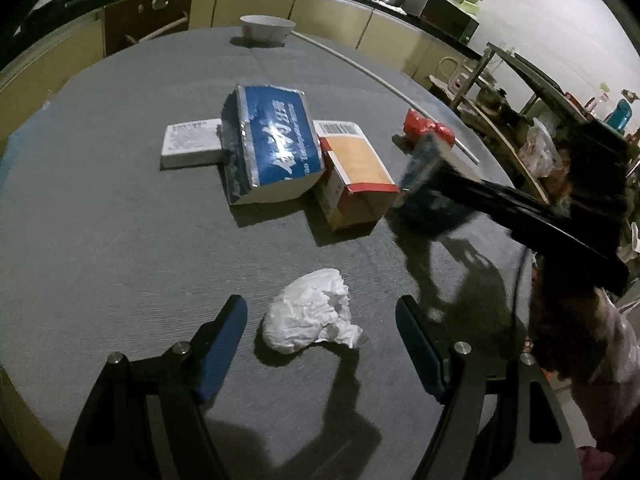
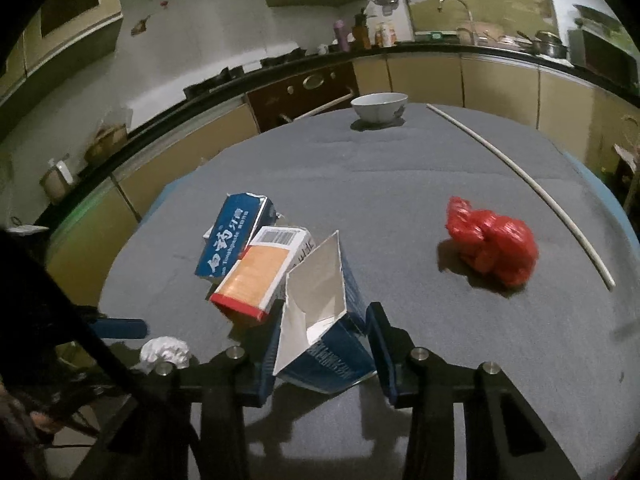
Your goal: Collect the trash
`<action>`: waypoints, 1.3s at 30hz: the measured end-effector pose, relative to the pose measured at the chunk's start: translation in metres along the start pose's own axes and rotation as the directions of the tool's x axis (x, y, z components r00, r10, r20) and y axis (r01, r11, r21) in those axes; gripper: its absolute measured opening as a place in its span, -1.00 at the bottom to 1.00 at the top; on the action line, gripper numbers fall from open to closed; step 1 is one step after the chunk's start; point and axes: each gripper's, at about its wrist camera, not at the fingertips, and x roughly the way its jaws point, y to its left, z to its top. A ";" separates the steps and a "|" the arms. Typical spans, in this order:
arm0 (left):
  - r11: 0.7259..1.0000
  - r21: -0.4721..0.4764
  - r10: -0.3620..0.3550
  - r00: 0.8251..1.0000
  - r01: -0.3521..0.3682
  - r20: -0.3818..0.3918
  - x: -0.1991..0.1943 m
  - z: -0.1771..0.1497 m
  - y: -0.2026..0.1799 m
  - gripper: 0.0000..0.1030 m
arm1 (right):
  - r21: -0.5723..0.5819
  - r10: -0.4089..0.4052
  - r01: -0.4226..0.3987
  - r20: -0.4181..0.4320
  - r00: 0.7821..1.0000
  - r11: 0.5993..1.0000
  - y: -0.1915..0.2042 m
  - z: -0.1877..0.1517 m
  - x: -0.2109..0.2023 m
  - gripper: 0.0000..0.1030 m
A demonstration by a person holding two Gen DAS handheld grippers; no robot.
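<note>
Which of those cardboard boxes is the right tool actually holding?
The torn-open blue box, flap up, sits between the right gripper's jaws. The blue toothpaste box and orange-red box lie untouched on the table.

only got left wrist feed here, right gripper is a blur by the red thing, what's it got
Observer: The right gripper is shut on an opened blue carton, its torn white flap standing up.
Operator: is the red thing in its way
Observer: No. The red plastic bag lies apart, further out on the table, touching nothing.
Operator: that white rod, how far does it go
Observer: The white stick curves from near the bowl past the bag toward the table's right edge.
Operator: ok, left stays over the tissue
Observer: From the right wrist, the crumpled tissue sits just left of the carton, with one blue left finger beside it.
</note>
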 end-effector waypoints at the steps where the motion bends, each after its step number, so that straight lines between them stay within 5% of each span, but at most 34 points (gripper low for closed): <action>1: 1.000 0.005 0.001 1.000 -0.001 -0.003 0.003 0.000 -0.002 0.49 | 0.013 0.002 -0.002 0.005 1.000 1.000 -0.002 -0.003 -0.007 -0.17; 4: 0.999 0.012 0.036 0.999 -0.035 -0.024 0.015 0.000 -0.005 0.49 | 0.038 0.000 0.000 0.019 1.000 0.999 -0.007 -0.014 -0.026 -0.17; 9: 0.998 -0.005 0.055 0.998 -0.055 -0.036 0.023 0.001 -0.005 -0.13 | 0.098 -0.002 -0.001 0.028 1.000 0.995 -0.018 -0.036 -0.053 -0.17; 12: 0.998 -0.023 0.057 0.998 -0.058 -0.030 0.021 0.002 -0.005 -0.25 | 0.124 0.001 -0.006 0.037 0.999 0.992 -0.020 -0.047 -0.065 -0.17; 22: 0.984 0.051 0.168 0.985 -0.170 0.041 -0.004 0.001 -0.043 -0.29 | 0.164 -0.021 0.006 0.091 0.996 0.987 -0.020 -0.066 -0.105 -0.17; 28: 0.949 0.155 0.261 0.959 -0.276 0.110 -0.029 -0.001 -0.089 -0.29 | 0.188 -0.051 0.026 0.128 0.990 0.982 -0.026 -0.074 -0.134 -0.17; 39: 0.905 0.221 0.335 0.929 -0.364 0.158 -0.047 -0.006 -0.136 -0.29 | 0.242 -0.106 0.062 0.174 0.979 0.968 -0.044 -0.098 -0.181 -0.17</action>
